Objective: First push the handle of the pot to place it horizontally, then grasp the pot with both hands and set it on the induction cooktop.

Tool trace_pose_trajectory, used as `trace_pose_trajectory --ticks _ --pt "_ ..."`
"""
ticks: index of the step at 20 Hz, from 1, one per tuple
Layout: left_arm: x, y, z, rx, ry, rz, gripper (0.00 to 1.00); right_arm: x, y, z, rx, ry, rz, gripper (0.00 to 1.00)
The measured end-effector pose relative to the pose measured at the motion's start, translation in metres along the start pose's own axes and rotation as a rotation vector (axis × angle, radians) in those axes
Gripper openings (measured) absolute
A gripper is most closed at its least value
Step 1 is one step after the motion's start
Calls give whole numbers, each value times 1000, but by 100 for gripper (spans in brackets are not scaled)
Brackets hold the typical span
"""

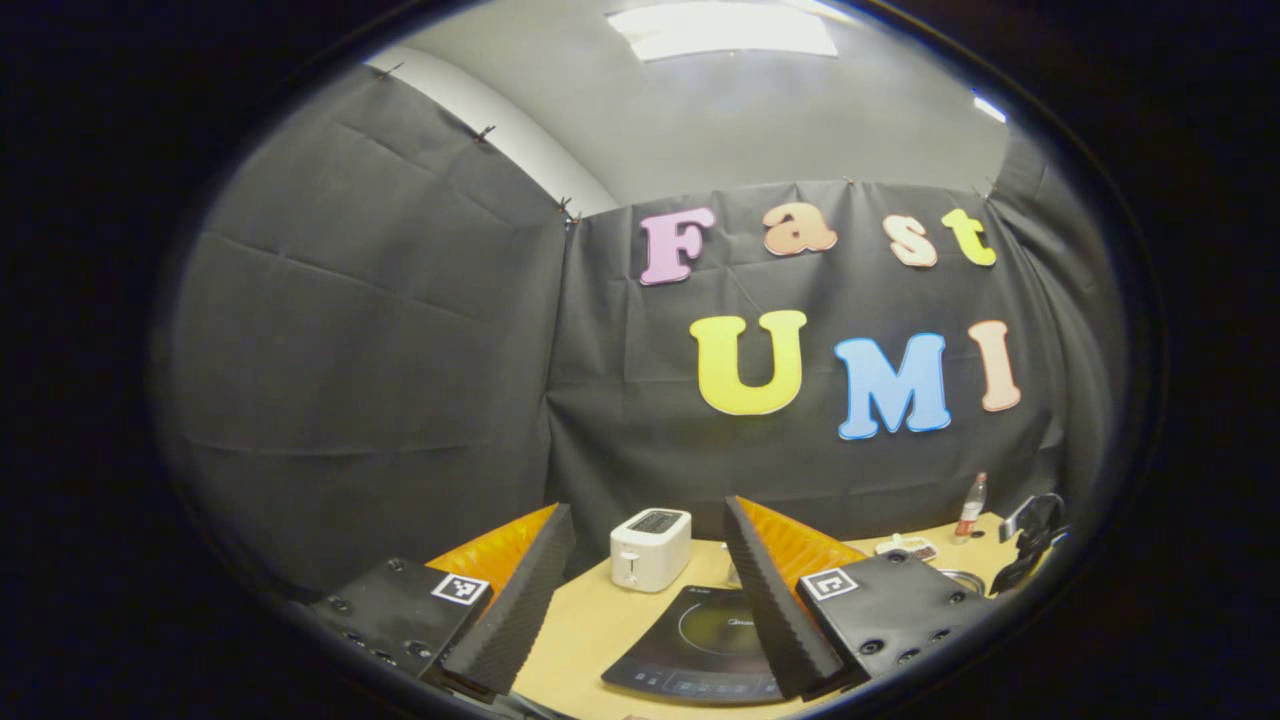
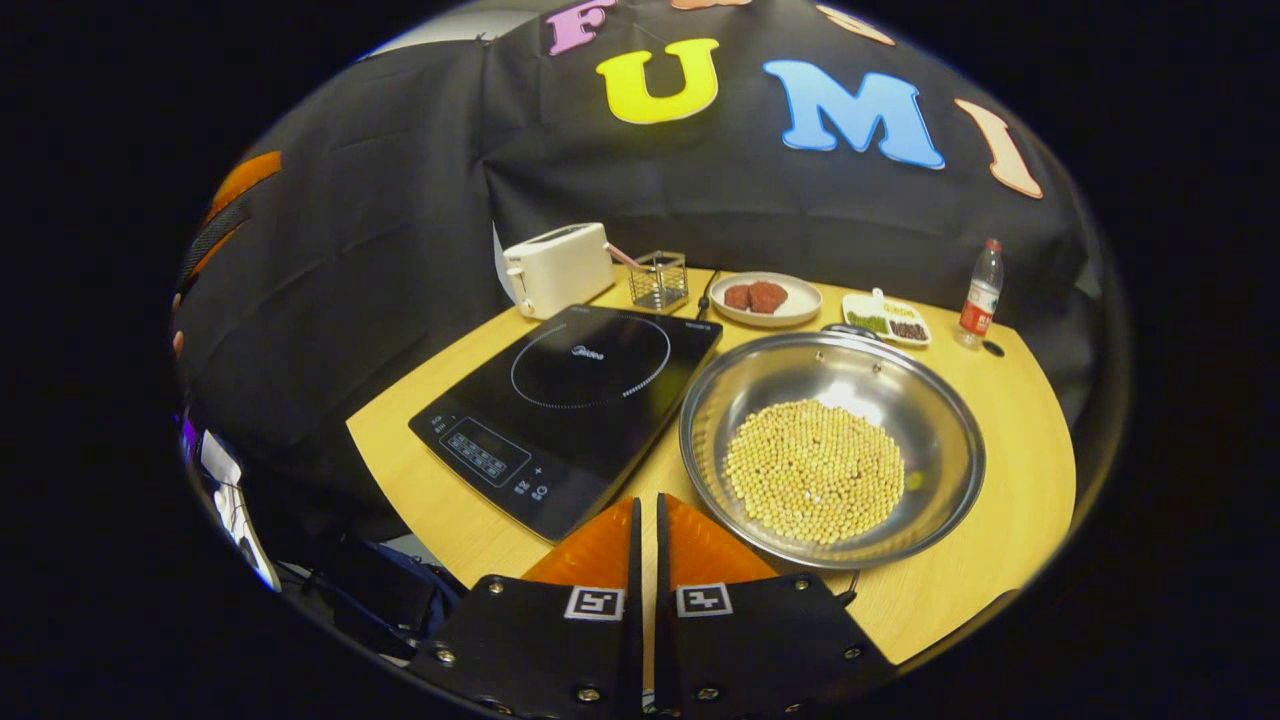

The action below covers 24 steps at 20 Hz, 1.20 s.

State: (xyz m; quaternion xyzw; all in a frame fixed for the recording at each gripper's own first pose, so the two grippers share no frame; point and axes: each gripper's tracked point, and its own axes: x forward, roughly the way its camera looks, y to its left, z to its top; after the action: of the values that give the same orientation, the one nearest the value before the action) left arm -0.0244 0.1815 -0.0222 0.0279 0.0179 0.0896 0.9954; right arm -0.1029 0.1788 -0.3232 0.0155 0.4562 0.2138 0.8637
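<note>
Wooden counter carries pot full of beans, just right of induction cooktop. Your left tongs apart, raised; right tongs together near pot rim. Handle hard to see. Risk: hasty push tips pot, beans spill.

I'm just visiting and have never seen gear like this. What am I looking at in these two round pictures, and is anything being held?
No robot here: a person carries two hand-held grippers, each with a camera looking along its jaws. In the left gripper view, the left gripper has its jaws spread wide, holding nothing. In the right gripper view, the right gripper has its jaws closed together, also empty. On the wooden table sit an induction cooktop, a steel pot of beans, a toaster, a plate and a bottle.
</note>
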Motion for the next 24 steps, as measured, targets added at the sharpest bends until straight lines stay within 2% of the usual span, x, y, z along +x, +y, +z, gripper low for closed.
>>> trace_pose_trajectory --ticks 2,3,10,13,19,24 --pt "1 5 -1 2 1 -5 98 7 -5 -14 20 57 -19 5" --pt "3 6 -2 -2 3 -8 100 11 -7 -20 28 79 -28 5" --pt "10 10 -10 -18 7 -31 100 18 -20 -36 78 143 -85 5" --pt "12 5 -18 -42 21 -55 100 17 -23 -39 94 151 -105 1" --pt "18 -22 -17 -56 19 -93 100 7 -32 -42 133 148 -122 1" --pt "17 -59 -21 -66 35 -118 100 -3 -57 -45 153 150 -128 1"
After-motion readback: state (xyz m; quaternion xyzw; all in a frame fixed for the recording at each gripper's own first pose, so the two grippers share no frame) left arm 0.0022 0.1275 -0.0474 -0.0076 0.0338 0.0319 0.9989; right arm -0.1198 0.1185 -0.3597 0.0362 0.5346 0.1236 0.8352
